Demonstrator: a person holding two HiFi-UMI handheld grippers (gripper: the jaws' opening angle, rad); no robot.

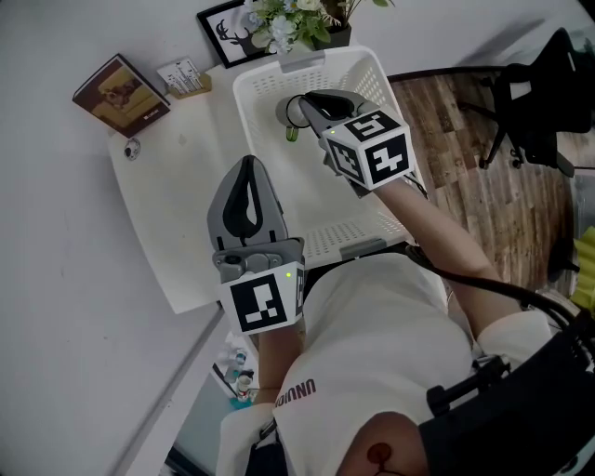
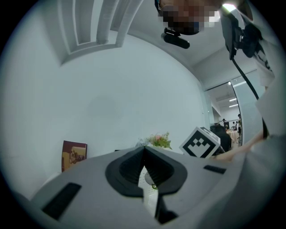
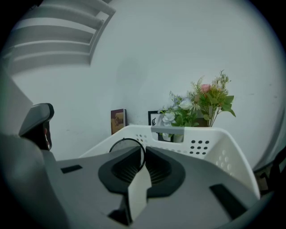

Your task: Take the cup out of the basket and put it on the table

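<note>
A white table (image 1: pixel 177 186) stands against a pale wall (image 3: pixel 178 44), and a white plastic basket (image 1: pixel 372 70) with perforated sides sits at its far end. Just behind the basket, by the wall, are a bunch of white and pink flowers (image 1: pixel 288 23) and a black-framed picture (image 1: pixel 223 33). To the left of the basket a small stack of cards (image 1: pixel 183 77) lies on the table, and further left a brown book (image 1: pixel 121 93) leans at the wall. A small round thing (image 1: pixel 132 149) lies on the bare tabletop near the book. On the other side of the basket the floor is wood planking (image 1: pixel 465 158), with a black chair (image 1: pixel 535 93) standing well apart from the table.

The cup (image 1: pixel 288 113), grey with a thin dark rim, is inside the basket, at the end nearest the flowers. A small green thing (image 1: pixel 291 135) shows just beside it. The right gripper (image 1: pixel 302 100) reaches down into the basket from the person's side. In the right gripper view its jaws are drawn almost together, with the cup's rim (image 3: pixel 120 143) passing between them, so it has the cup pinched by the rim.

The left gripper (image 1: pixel 248 163) hangs over the bare table to the left of the basket, outside it. Its jaws are closed tip to tip, with nothing between them.
</note>
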